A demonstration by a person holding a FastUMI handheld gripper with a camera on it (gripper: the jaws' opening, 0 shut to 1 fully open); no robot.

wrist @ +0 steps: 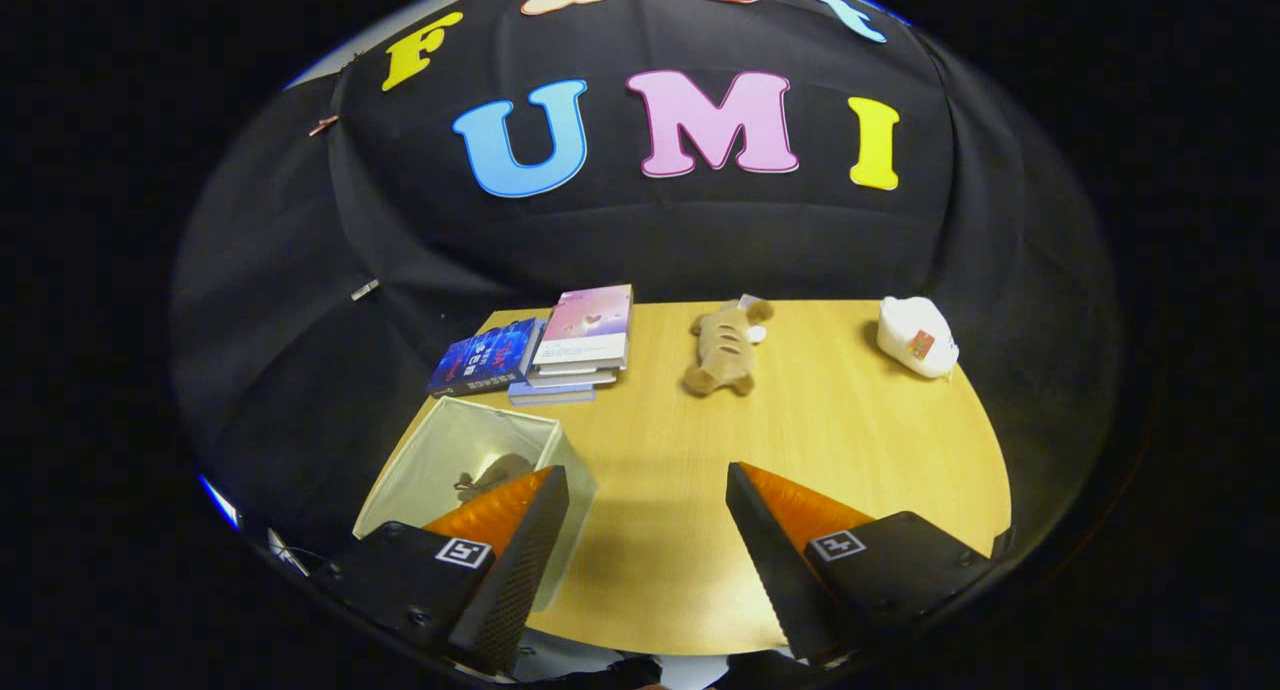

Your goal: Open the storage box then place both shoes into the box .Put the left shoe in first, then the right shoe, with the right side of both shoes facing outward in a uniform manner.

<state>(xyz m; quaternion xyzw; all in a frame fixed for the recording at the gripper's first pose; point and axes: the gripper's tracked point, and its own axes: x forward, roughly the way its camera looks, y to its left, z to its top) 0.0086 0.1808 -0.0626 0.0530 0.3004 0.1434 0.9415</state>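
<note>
- A pale storage box (470, 470) is seen at the desk's (850, 450) near left corner, open at the top, partly behind the left finger; a brownish item (490, 475), too dim to be identified, lies inside.
- Beyond it, books (550, 350) are stacked at the far left edge.
- The jaws (648, 490) are held wide apart over bare wood, with nothing gripped.
- A brown plush toy (722, 348) is seen mid-desk.
- A white object (915, 338) rests at the far right.
</note>
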